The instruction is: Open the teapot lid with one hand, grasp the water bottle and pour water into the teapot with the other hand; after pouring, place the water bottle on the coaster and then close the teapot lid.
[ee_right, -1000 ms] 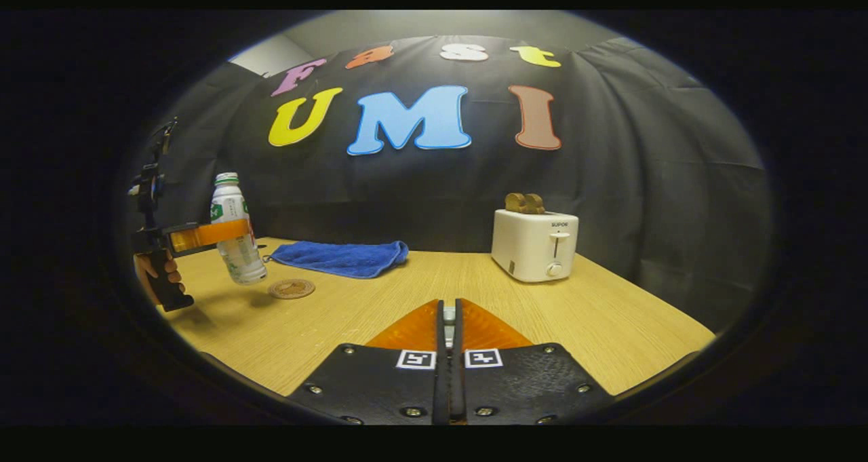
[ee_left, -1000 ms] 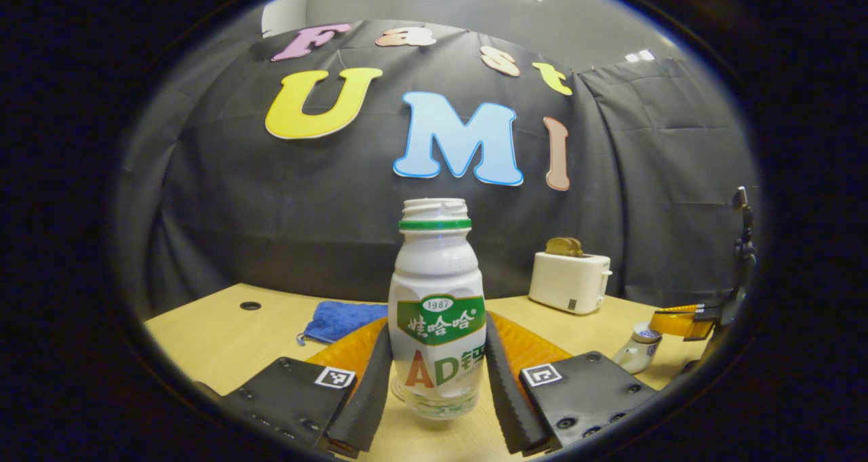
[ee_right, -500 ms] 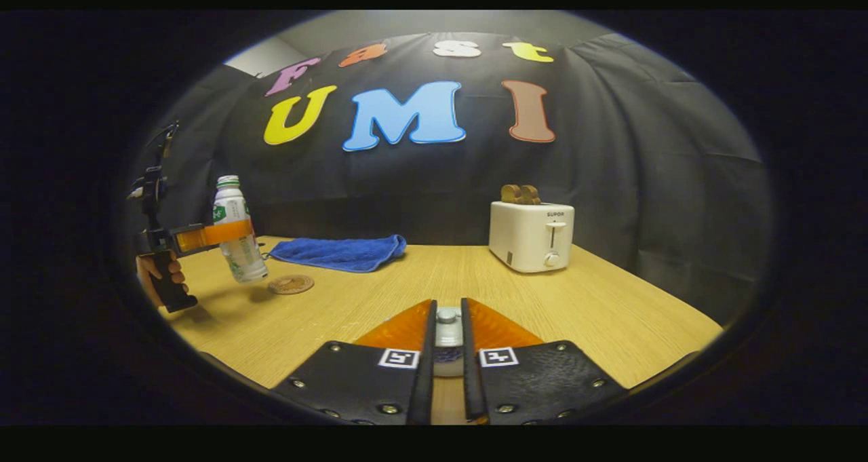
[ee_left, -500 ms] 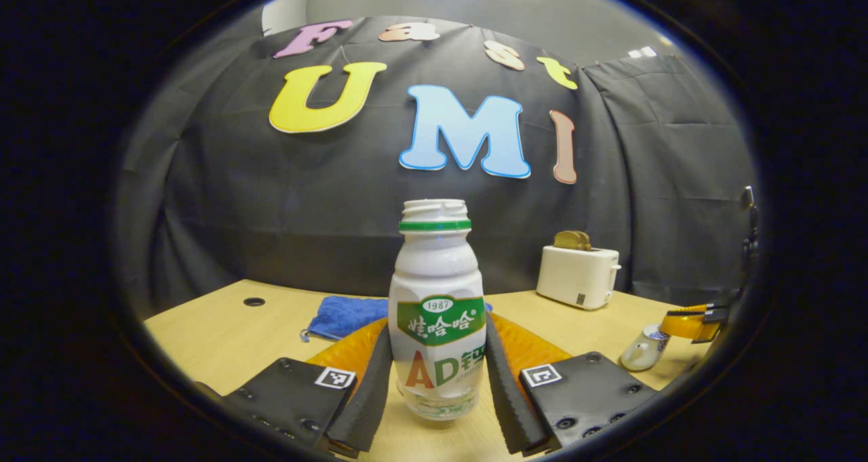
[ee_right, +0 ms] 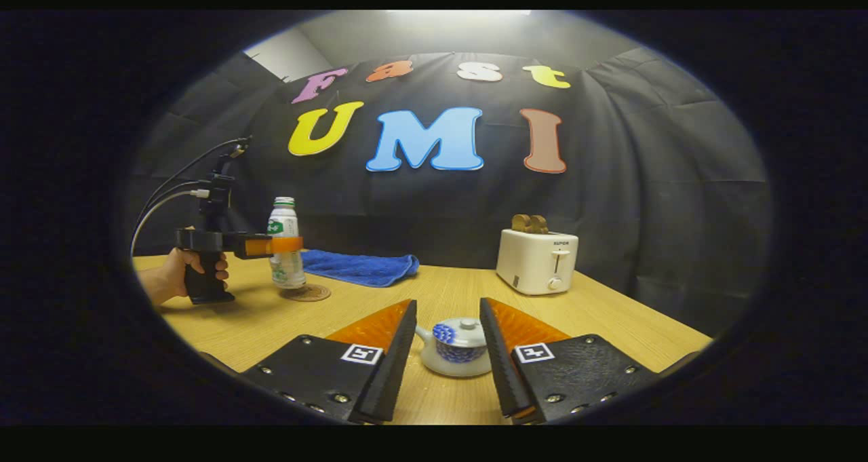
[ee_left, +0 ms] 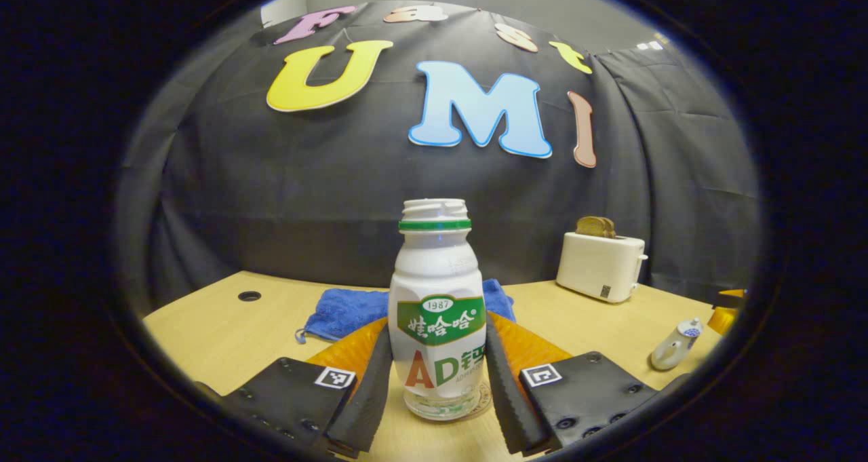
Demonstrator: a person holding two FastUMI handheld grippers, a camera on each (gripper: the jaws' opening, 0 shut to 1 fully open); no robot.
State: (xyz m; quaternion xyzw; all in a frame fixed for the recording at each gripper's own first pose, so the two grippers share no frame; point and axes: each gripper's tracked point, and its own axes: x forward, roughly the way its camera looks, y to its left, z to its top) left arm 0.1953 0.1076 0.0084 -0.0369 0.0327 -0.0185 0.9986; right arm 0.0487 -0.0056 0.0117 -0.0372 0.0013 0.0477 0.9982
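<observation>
The water bottle (ee_left: 437, 313) is carrying a green printed label at its middle. Square black-and-white markers (ee_left: 334, 378) are sitting on the left gripper (ee_left: 437, 326) and right gripper (ee_right: 447, 304). The toaster (ee_left: 600, 266) is showing a small code square at five o'clock.

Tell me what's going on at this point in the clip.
A person is working two handheld grippers at a wooden table. The left gripper grips the uncapped bottle, which stands upright on or just above the round coaster. The right gripper is open, with the small teapot sitting between its fingers, lid on. A blue cloth and a white toaster sit at the back.
</observation>
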